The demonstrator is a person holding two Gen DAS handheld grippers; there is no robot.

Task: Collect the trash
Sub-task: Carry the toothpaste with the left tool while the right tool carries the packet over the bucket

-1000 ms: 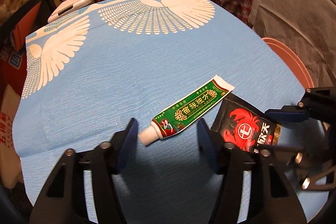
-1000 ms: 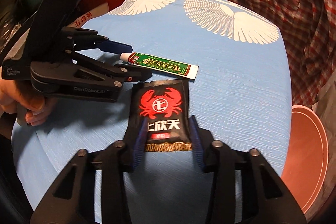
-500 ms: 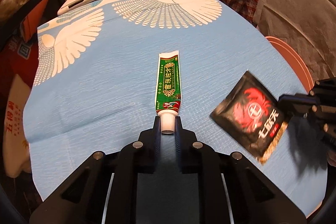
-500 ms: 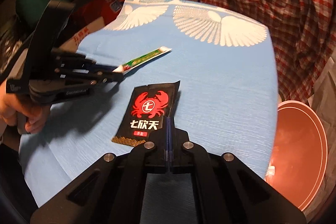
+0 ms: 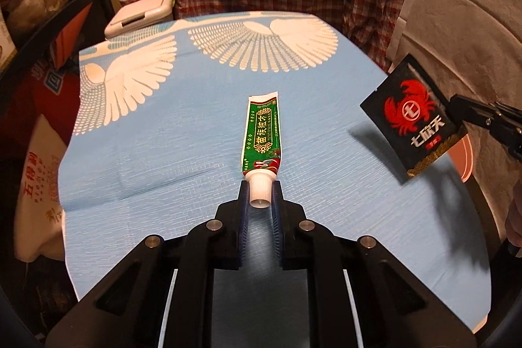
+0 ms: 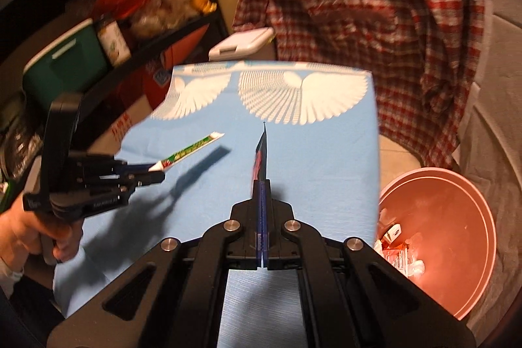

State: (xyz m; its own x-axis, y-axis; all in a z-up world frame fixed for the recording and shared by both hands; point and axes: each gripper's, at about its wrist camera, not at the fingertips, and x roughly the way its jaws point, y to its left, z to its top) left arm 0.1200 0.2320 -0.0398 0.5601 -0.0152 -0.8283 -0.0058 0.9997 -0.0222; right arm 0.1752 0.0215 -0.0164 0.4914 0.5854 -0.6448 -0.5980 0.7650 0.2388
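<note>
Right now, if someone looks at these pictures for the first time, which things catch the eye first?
First, the green tube with its white cap pinched in the left gripper, lifted over the blue tablecloth with white wing prints. Next, the black sachet with a red crab, held in the air at the right by the right gripper. Beside the table, low on the right, a pink basin holds scraps of trash.
</note>
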